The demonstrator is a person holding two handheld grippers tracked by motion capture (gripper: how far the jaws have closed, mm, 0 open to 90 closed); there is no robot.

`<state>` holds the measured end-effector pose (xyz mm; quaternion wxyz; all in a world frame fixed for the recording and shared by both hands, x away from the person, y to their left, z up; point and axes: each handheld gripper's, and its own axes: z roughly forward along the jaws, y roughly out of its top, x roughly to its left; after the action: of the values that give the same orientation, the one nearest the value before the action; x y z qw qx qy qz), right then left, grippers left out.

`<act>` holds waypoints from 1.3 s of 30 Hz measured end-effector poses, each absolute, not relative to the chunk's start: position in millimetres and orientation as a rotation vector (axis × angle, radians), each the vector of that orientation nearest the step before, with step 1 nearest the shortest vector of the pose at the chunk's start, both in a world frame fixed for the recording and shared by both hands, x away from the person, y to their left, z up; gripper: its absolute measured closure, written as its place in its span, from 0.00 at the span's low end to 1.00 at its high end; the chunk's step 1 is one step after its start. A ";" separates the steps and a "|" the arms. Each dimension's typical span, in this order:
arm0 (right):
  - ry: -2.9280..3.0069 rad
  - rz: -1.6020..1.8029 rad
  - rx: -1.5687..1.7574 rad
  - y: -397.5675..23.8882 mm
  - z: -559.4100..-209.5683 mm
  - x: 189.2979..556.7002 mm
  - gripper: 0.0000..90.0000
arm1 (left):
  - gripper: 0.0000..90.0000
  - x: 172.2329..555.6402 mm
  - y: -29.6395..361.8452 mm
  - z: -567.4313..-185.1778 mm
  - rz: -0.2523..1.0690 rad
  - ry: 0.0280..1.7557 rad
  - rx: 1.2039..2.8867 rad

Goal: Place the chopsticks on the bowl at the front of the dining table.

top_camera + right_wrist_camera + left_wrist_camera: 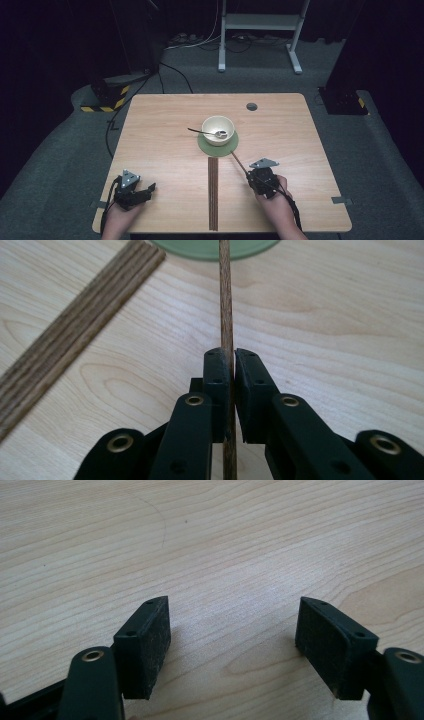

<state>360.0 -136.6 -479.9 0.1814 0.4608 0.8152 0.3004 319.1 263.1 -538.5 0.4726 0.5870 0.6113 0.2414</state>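
Nearest the person, at about seven o'clock on the table (165, 125), the left gripper (145, 194) rests with its jaws wide apart over bare wood, holding nothing — parked, it seems, out of the way. At about five o'clock the right gripper (231, 365) has its jaws clamped together on a thin wooden stick (226, 315) (a chopstick, probably), pinched near its end so the tip can reach forward. Beyond, at twelve, the stick points toward the green mat (203, 146) under the cream bowl (218, 127) where a spoon (207, 133) lies — apparently its destination.
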 end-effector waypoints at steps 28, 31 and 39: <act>2.249 0.987 1.241 -118.5 -428.3 390.1 0.93 | 0.34 319.2 263.7 -538.2 0.583 1.496 1.436; 2.227 1.012 1.234 -114.6 -423.0 394.5 0.93 | 0.34 319.2 263.5 -538.3 0.584 1.496 1.436; 2.207 1.024 1.229 -100.5 -416.1 412.6 0.93 | 0.34 318.9 263.8 -538.2 0.586 1.493 1.446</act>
<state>412.6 -100.5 -416.1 0.2063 0.4412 0.7923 0.3675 318.9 263.8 -538.2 0.4713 0.5906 0.6098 0.2392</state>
